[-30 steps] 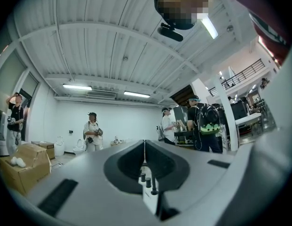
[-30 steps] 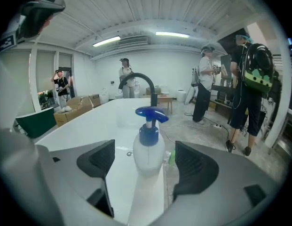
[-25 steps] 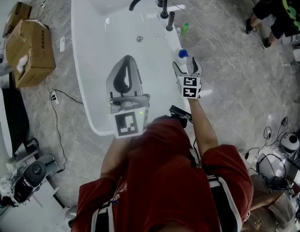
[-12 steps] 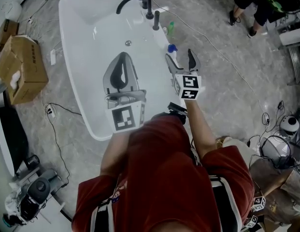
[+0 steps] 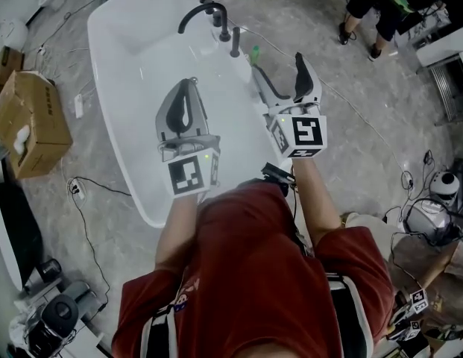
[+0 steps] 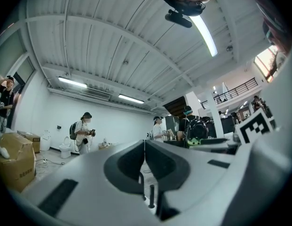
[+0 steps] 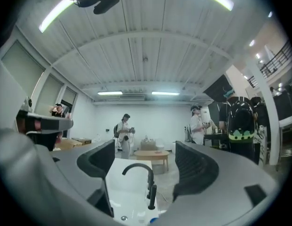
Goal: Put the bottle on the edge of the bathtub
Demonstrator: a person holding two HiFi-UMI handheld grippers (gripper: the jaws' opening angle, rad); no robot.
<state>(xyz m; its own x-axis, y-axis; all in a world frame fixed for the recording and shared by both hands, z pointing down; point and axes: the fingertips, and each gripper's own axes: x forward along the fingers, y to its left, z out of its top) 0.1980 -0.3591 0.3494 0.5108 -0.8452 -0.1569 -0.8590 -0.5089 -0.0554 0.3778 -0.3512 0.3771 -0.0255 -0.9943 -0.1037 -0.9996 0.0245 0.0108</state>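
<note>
Grey marbled floor (image 5: 365, 148). White bathtub (image 5: 127, 66) stands on it, long axis running away from the head view. Tub rim, right side: black curved faucet (image 5: 197, 13), two black upright handles (image 5: 235, 42) just beside it, small green bottle (image 5: 254, 51) next along the rim. On the floor left of the tub: cardboard box (image 5: 30, 121), black cable (image 5: 89, 192). On the floor to the right: thin white cable (image 5: 350, 110)

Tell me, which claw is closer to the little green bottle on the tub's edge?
Right. The right claw is open just beside the green bottle at the rim. The left claw, shut, is out over the middle of the tub, farther off.
</note>
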